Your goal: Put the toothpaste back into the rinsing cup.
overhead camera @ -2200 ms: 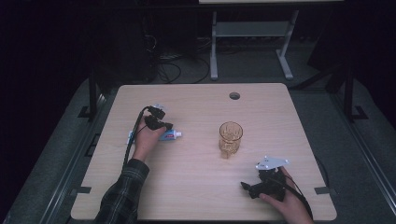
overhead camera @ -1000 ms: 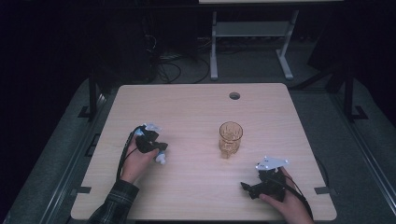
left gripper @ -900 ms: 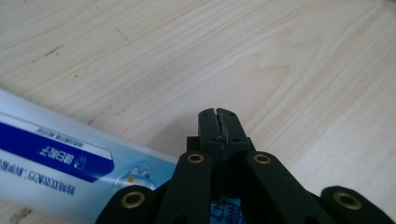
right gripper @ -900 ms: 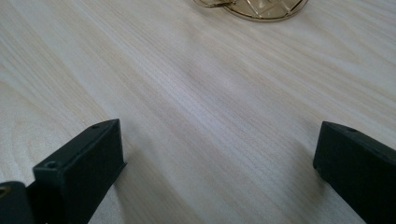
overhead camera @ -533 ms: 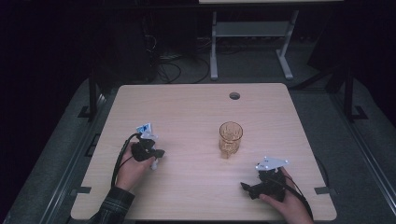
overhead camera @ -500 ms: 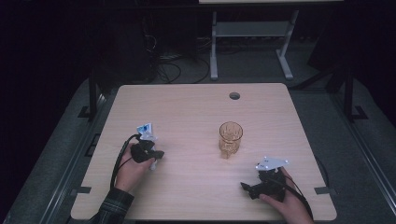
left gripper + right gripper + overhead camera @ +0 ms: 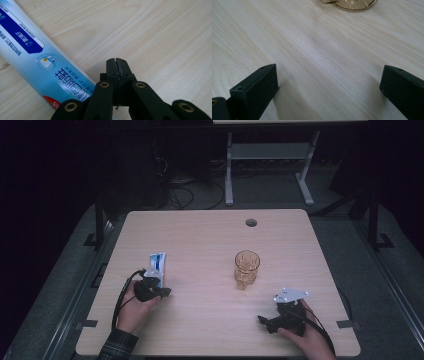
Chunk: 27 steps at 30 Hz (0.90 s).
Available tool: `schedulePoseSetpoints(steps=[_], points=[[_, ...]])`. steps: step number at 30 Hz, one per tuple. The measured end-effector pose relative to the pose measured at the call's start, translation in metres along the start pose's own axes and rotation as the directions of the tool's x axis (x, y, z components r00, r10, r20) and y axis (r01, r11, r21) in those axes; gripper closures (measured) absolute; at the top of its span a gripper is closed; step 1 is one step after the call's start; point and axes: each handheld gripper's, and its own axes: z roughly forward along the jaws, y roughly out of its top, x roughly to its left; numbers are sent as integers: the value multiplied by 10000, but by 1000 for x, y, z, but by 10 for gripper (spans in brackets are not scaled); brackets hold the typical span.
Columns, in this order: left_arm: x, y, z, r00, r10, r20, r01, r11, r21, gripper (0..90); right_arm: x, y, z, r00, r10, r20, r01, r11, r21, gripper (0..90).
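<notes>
Left gripper [image 7: 117,62] sits jaws pressed together just beside the toothpaste tube [image 7: 40,60]; right gripper [image 7: 329,87], jaws spread wide, faces the amber glass [image 7: 247,268].

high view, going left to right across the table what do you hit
left gripper → toothpaste tube just above it, overlapping, so their order is loose → amber glass → right gripper
</notes>
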Motion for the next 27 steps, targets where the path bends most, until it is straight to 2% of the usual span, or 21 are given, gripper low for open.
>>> schedulePoseSetpoints(steps=[5,8,9,12,16,20,21,24,25,27], points=[[0,7,-11,9999,-103,-117,99,9996,-280,819,0,0,0,10000,3,-2,-3,10000,-2,10],[3,9,-15,9996,-146,-224,138,9994,-324,731,0,0,0,10000,4,-1,-4,10000,-1,10],[5,12,-17,9989,-319,-335,306,9988,-380,700,0,0,0,10000,-2,1,2,10000,-1,10],[9,15,-20,9977,-426,-523,404,9983,-420,608,0,0,0,10000,3,0,-3,10000,0,10],[22,22,-25,9910,-747,-1109,699,9964,-471,520,0,0,0,10000,0,-1,0,10000,-1,10],[30,27,-24,9868,-854,-1373,798,9958,-458,451,0,0,0,10000,-6,-7,6,10000,-3,10],[37,32,-23,9830,-966,-1562,912,9950,-418,433,0,0,0,10000,-13,-6,13,10000,-5,10],[43,36,-21,9800,-1014,-1714,958,9946,-407,378,0,0,0,10000,-12,-4,12,10000,-6,10],[48,41,-18,9753,-1130,-1897,1083,9935,-351,362,0,0,0,10000,-20,-6,20,10000,-7,9],[53,44,-17,9724,-1219,-1990,1173,9925,-346,348,0,0,0,10000,-19,-5,19,10000,-7,9]])
